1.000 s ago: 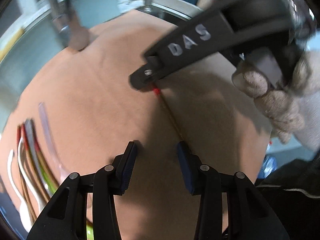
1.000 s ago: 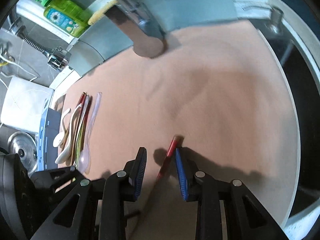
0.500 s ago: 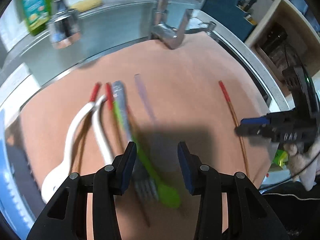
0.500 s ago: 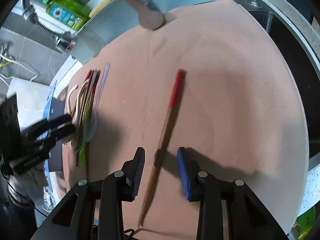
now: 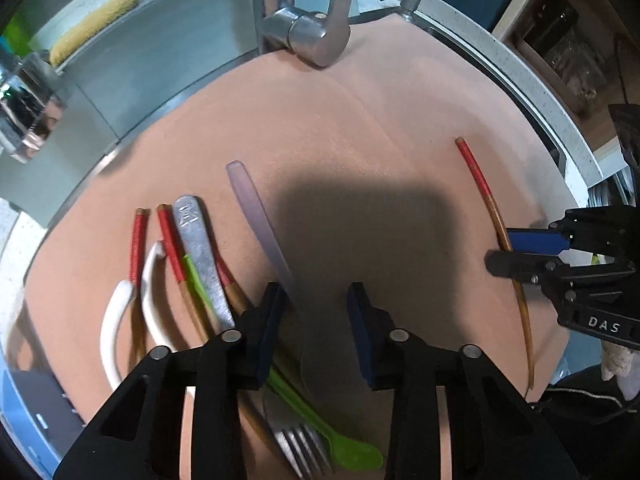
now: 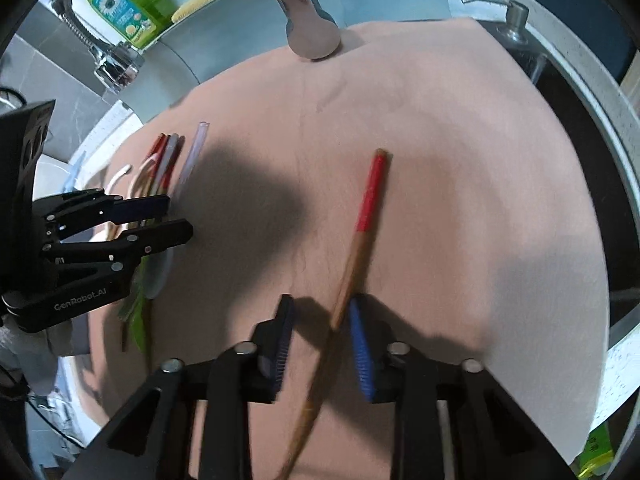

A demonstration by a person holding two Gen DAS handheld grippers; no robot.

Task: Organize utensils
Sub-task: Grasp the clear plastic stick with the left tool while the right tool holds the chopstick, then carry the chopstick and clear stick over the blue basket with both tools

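A lone red-tipped wooden chopstick [image 6: 370,200] lies on the pink mat [image 6: 460,160]. My right gripper [image 6: 320,302] straddles its plain end with the jaws closing. The stick touches only the right pad, so it is not gripped. From the left wrist view, that gripper [image 5: 499,250] sits at the right around the same chopstick [image 5: 476,176]. My left gripper [image 5: 316,300] hovers over the row of utensils, its jaws closing. The translucent spoon [image 5: 256,216] runs in between its fingers, unpressed. Beside it lie a metal fork [image 5: 200,248], a green spoon [image 5: 352,456], white spoons [image 5: 110,320] and red-tipped chopsticks [image 5: 138,240].
A chrome faucet [image 5: 316,36] overhangs the mat's far edge. Behind it are the sink, a yellow sponge [image 5: 92,28] and a green soap bottle [image 6: 120,0]. A soap pump [image 6: 516,16] stands at the far right corner. The white counter rim curves along the right side.
My left gripper has swung from beside the lone chopstick to above the utensil row. My right gripper has drawn back along the chopstick to its plain end, and its jaws are narrower.
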